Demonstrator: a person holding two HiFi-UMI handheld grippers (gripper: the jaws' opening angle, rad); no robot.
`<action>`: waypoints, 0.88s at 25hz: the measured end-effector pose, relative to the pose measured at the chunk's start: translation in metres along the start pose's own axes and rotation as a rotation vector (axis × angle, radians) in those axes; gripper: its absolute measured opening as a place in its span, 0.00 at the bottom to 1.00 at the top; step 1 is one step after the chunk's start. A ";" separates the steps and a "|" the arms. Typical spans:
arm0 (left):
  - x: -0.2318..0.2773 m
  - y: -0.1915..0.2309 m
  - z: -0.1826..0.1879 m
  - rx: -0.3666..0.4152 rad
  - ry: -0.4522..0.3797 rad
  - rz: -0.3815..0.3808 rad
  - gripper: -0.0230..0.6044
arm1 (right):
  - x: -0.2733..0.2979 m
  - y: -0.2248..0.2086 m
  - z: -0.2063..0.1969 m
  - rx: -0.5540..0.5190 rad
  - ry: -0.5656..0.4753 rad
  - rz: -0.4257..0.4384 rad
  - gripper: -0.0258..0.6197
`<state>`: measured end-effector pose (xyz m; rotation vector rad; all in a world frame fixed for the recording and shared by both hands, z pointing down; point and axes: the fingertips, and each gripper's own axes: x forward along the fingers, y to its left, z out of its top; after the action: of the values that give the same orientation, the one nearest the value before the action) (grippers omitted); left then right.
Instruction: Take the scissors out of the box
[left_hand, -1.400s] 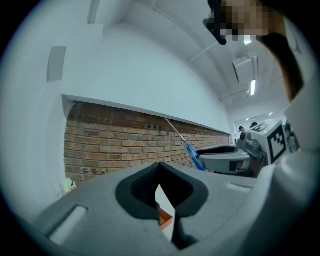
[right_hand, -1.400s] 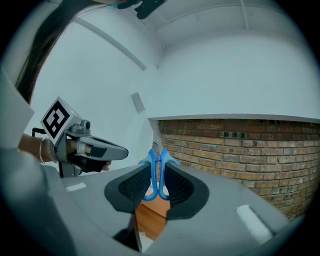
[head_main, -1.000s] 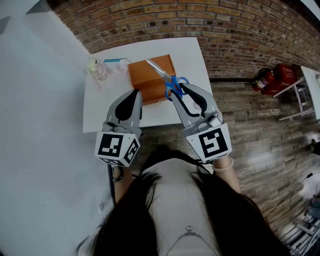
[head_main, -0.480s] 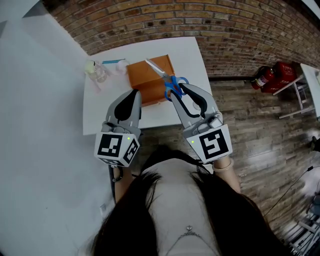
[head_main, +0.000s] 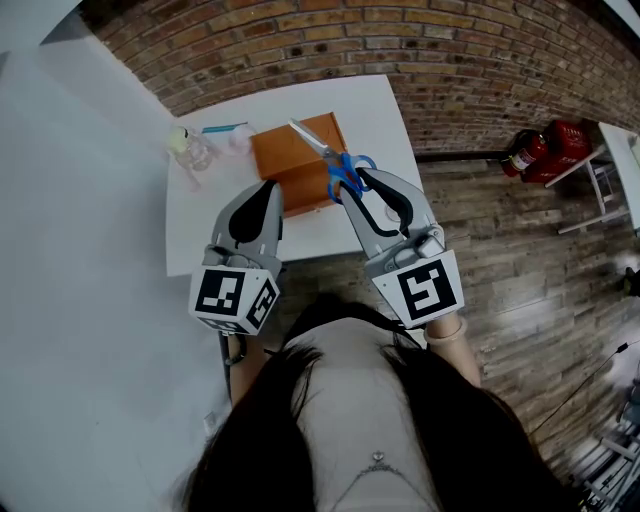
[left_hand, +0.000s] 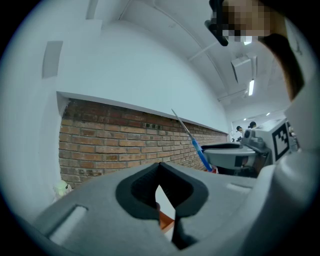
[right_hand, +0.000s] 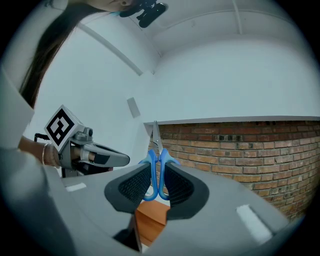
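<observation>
The scissors (head_main: 338, 166) have blue handles and silver blades that point away from me. My right gripper (head_main: 362, 185) is shut on the handles and holds them in the air above the near right corner of the open brown box (head_main: 288, 160). In the right gripper view the scissors (right_hand: 156, 167) stand upright between the pads, with the box (right_hand: 150, 217) below. My left gripper (head_main: 266, 188) hovers over the box's near left side, shut, with nothing in it. In the left gripper view the scissors (left_hand: 192, 142) slant up on the right, and a sliver of the box (left_hand: 165, 218) shows through the jaws.
The box stands on a small white table (head_main: 380, 110) against a brick wall (head_main: 480, 60). A clear plastic item (head_main: 193, 146) and a light-blue one (head_main: 225, 128) lie at the table's back left. Red fire extinguishers (head_main: 545, 158) sit on the wooden floor to the right.
</observation>
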<state>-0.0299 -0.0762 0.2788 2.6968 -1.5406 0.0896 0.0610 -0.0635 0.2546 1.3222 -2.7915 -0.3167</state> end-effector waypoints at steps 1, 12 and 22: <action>0.001 0.000 0.000 0.000 0.001 -0.001 0.04 | 0.000 0.000 0.000 0.000 0.001 -0.001 0.19; 0.007 0.003 -0.004 -0.001 0.012 -0.007 0.04 | 0.002 -0.005 -0.005 0.001 0.010 -0.011 0.19; 0.011 0.003 -0.006 -0.002 0.023 -0.013 0.04 | 0.005 -0.007 -0.009 0.004 0.019 -0.012 0.19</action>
<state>-0.0267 -0.0870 0.2856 2.6942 -1.5158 0.1176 0.0647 -0.0730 0.2616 1.3355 -2.7718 -0.2973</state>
